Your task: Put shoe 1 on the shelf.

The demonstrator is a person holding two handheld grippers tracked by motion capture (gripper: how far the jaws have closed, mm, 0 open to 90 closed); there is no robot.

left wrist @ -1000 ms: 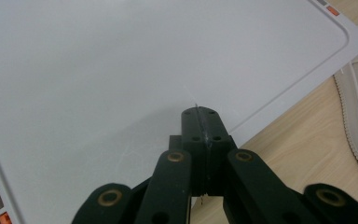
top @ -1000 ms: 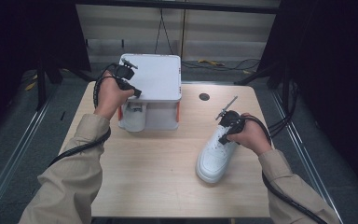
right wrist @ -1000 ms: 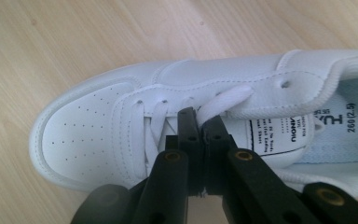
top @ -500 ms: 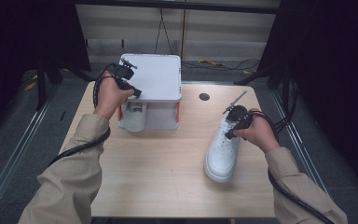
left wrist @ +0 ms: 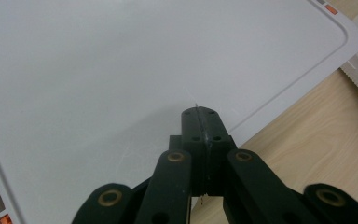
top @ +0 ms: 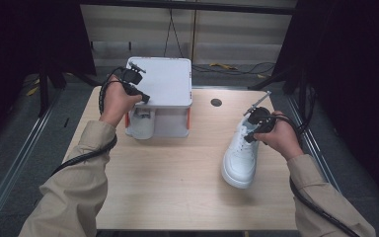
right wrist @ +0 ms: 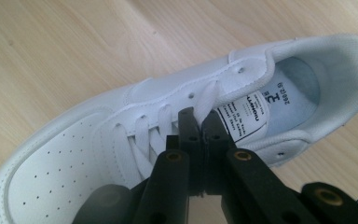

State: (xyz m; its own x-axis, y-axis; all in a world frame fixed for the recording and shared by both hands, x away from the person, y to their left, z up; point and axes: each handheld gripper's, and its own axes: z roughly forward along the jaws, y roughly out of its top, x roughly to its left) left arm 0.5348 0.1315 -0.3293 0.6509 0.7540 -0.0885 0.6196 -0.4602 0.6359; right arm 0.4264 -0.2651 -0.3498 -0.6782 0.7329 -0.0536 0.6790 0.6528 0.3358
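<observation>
Right gripper (right wrist: 200, 122) pinches the lace (right wrist: 204, 100) of the white sneaker (top: 241, 150) (tabletop's 3 o'clock); left gripper (left wrist: 200, 122), fingers closed empty, rests over the white box (top: 164, 81). Next, likely a careful lace pull.

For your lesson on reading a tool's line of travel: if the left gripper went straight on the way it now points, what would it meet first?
Probably the flat white lid of the box: the left gripper, fingers shut, points at it from just above. How near it is cannot be told.

Shoe (right wrist: 121, 140) toe cut off by edge; tongue label print perhaps unreadable.
</observation>
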